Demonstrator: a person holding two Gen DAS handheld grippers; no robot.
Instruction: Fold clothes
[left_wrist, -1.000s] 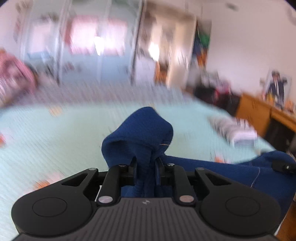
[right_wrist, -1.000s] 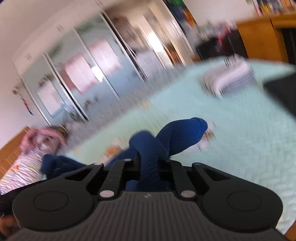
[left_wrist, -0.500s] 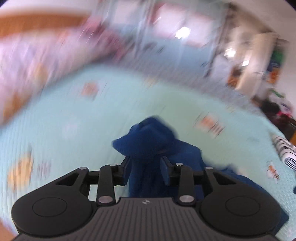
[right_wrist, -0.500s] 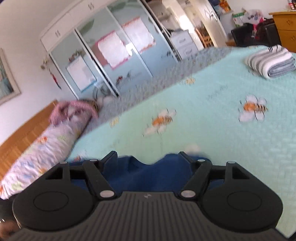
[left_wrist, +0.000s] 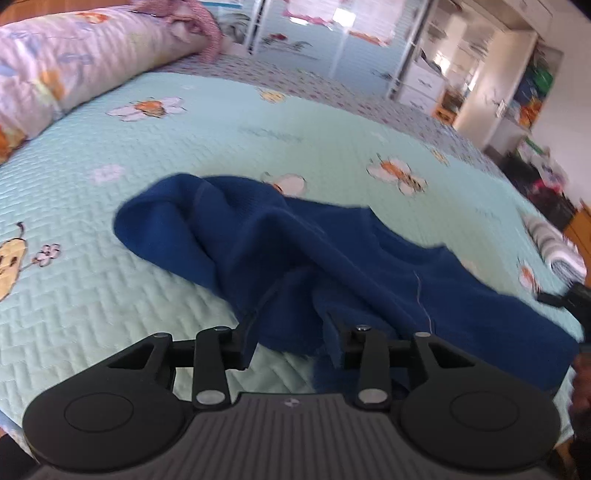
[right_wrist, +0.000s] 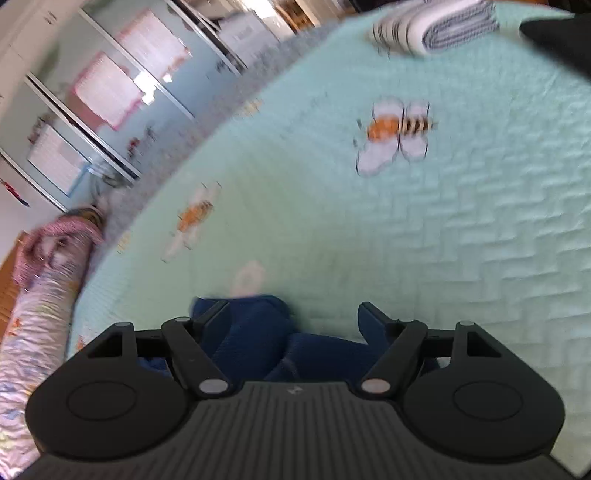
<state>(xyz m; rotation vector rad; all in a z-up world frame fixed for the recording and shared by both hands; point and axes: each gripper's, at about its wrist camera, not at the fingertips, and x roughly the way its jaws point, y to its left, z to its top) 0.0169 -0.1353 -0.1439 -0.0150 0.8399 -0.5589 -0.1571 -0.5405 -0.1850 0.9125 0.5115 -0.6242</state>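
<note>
Light: bright, soft daylight
Glare: on the wardrobe doors (right_wrist: 110, 92) beyond the jaws
Blur: motion smear, stronger in right view
Edges: fisheye bending, dark corners

A navy blue garment (left_wrist: 332, 258) lies on a mint-green quilt (left_wrist: 221, 122) printed with orange-and-white bees.

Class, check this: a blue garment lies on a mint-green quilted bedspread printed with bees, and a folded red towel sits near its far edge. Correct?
Not quite. The folded towel is striped grey and white, not red, as the right wrist view shows. The blue garment and bee-print bedspread are right.
</note>
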